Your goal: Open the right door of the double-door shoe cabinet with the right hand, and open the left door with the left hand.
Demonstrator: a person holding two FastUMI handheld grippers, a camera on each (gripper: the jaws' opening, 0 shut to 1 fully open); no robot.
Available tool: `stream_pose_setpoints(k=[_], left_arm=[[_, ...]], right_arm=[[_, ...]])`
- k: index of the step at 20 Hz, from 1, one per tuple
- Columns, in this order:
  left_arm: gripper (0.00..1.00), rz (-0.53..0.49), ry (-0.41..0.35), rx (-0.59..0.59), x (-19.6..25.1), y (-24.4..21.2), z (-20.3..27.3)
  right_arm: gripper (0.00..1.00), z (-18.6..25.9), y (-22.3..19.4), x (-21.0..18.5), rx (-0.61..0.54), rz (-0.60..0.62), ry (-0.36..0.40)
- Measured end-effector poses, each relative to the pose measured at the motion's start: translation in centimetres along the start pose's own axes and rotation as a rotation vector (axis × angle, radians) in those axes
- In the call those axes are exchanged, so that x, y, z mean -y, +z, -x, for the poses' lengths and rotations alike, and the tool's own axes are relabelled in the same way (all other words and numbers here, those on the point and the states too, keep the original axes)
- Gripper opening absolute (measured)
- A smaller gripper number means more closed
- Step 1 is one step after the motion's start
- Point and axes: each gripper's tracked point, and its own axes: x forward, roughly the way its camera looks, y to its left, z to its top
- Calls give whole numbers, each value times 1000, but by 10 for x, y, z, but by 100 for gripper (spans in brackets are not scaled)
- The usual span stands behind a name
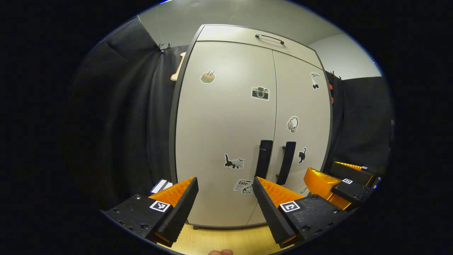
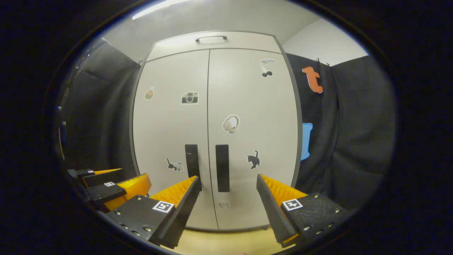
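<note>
Right gripper view: shoe cabinet (image 2: 216, 134) doors closed, stickered; both claws spread

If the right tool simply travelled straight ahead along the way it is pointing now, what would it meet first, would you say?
Most likely the right door's handle: it stands almost centred between the open right tool's fingers, with nothing in front of it. Both cabinet doors are shut. Depth is hard to judge, so it might meet the right door panel beside the handle.
</note>
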Motion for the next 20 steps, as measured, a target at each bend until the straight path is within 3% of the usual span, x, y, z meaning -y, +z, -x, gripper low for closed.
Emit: stream_pose_setpoints(k=[11,13,15,16,19,20], left_arm=[[93,-15,56,2,-42,-1,-14],[96,-13,72,-4,-49,-3,-17],[93,-12,82,-12,-54,-5,-19],[96,-13,87,-14,-57,-6,-21],[97,-16,88,-20,-58,-8,-23],[96,-18,87,-22,-58,-9,-23]], right_arm=[[96,-80,-13,-9,-57,-1,-9],[86,-93,-14,-10,-57,4,-16],[87,-103,-16,-8,-63,11,-28],[77,-107,-18,-8,-67,11,-26],[69,-118,-25,-11,-95,0,-14],[58,-120,-26,-12,-98,1,-11]])
